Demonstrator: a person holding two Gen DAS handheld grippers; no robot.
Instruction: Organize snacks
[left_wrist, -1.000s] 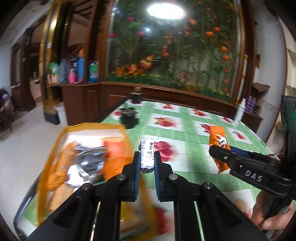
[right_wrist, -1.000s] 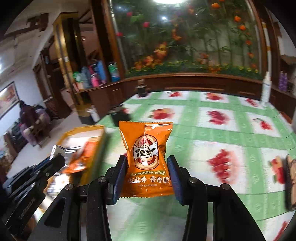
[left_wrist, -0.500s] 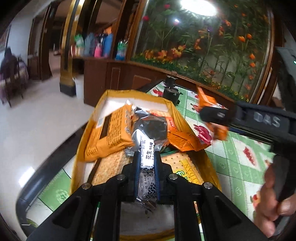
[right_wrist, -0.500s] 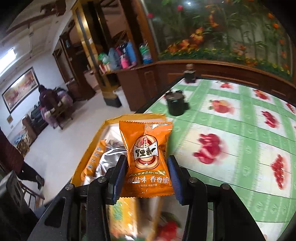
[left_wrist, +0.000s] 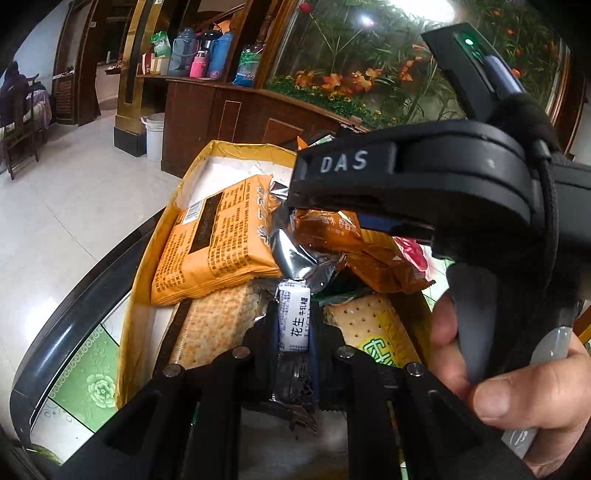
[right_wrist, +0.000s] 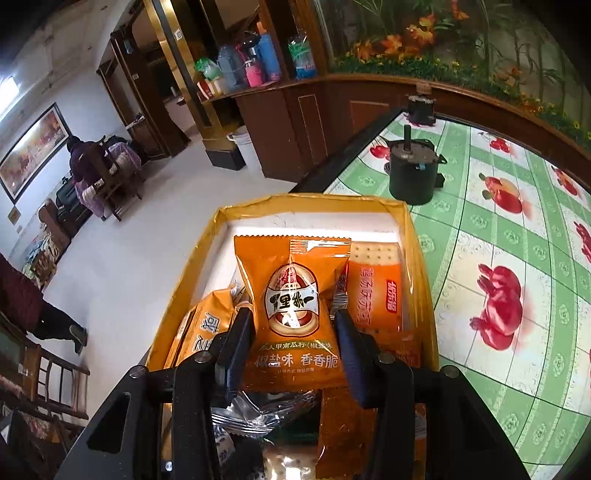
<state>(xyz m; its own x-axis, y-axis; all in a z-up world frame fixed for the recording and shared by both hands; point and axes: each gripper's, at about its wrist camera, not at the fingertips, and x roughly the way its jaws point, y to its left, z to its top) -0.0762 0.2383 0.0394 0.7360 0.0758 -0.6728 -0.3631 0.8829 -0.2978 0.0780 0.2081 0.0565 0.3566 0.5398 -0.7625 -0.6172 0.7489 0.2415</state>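
Between the right claw (right_wrist: 293, 349) pads sits the orange packet (right_wrist: 293, 306).

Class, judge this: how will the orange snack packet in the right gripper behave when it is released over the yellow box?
The orange snack packet looks puffy and crinkly, so probably light. Its glossy film seems slippery, so it may slide off the packs piled in the yellow box.
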